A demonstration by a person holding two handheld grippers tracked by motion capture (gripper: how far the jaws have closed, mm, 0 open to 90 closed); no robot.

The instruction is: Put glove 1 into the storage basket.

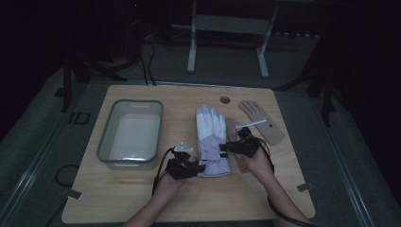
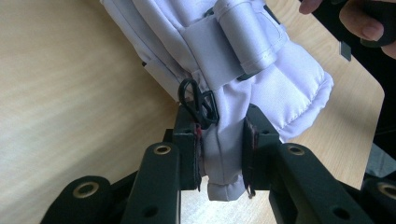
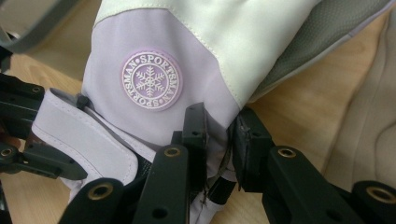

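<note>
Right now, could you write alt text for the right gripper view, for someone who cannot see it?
Two black tongs pinch the edge of a padded lilac and white ski glove lying on a light wooden table. A round lilac snowflake badge reading SPORTSMAN sits on the glove just above the tongs, and a tan fabric glove lies at the right edge.

We get a pretty dim, murky high view where the room past the table (image 1: 142,198) goes near black, while both gripper views are bright and evenly lit, sharp up close, softening toward the far edges.
</note>
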